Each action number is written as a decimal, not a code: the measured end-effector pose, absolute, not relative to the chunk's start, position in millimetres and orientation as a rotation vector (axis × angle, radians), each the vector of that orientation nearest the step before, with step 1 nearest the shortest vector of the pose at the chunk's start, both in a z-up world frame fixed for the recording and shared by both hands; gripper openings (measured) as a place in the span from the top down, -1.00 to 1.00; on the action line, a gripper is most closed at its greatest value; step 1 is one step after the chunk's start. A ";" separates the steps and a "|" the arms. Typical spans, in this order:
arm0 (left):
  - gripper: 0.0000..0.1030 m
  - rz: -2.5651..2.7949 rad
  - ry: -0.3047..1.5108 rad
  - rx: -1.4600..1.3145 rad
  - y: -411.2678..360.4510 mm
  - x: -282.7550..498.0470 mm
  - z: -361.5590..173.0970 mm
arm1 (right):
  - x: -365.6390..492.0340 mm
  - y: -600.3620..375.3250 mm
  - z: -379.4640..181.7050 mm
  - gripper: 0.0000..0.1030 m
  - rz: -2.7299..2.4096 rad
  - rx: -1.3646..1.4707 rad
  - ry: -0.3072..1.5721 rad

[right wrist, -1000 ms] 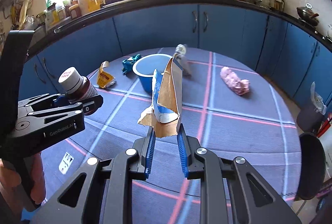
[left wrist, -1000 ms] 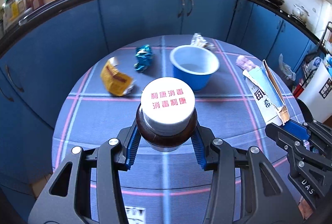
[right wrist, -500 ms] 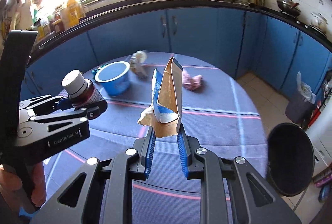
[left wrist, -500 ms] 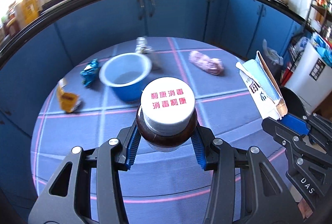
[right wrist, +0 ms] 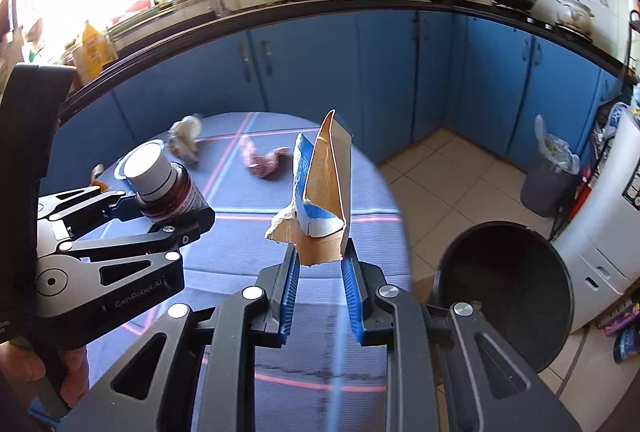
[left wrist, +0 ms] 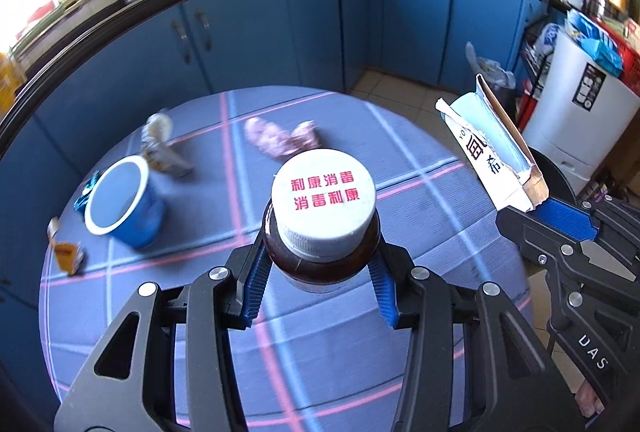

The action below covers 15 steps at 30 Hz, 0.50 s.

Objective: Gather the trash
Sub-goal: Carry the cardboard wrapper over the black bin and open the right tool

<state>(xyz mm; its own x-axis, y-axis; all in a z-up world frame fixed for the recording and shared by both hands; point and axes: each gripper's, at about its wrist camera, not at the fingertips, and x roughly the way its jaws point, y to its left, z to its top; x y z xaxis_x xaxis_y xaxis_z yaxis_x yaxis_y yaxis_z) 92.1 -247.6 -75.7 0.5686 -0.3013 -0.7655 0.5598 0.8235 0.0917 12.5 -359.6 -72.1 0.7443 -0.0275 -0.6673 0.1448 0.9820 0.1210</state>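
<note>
We've got both hands full here. The dark brown glass bottle with the white screw cap (left wrist: 323,216) sits clamped between the blue-padded fingers of our left gripper (left wrist: 320,284), jaws spread only as wide as the bottle's body and squeezing it just under the cap, bottle pointing straight out ahead of the tongs. Gripping below the cap makes sense to us, since the shoulder gives the pads something to bite on.

Over on our right gripper (right wrist: 320,272), the jaws are pinched nearly together on the ragged bottom edge of a torn blue-and-white cardboard carton (right wrist: 320,192), which stands up from the fingertips. Flat card, so a narrow pinch is all it needs.

Just right of and below the right tongs is the round black trash bin (right wrist: 508,292), mouth open toward us on the floor, so we reckon both pieces are on their way there.

Farther out ahead of the left tongs, on the blue plaid round tablecloth (left wrist: 400,152), there's more to grab: a blue plastic cup (left wrist: 124,204), a crumpled pink wrapper (left wrist: 280,140), a pale crumpled wrapper (left wrist: 160,144) and an orange wrapper (left wrist: 66,254) off at the left edge.
</note>
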 end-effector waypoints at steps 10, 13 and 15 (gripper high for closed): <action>0.10 -0.610 0.811 0.419 -325.4 82.8 -78.8 | 0.6 -430.4 -80.3 0.59 -0.219 0.206 0.720; 0.10 -0.636 0.812 0.441 -344.8 78.9 -82.5 | -4.0 -450.3 -84.3 0.58 -0.256 0.215 0.724; 0.10 -0.654 0.814 0.456 -359.6 76.7 -85.7 | -5.9 -462.2 -87.0 0.58 -0.273 0.225 0.727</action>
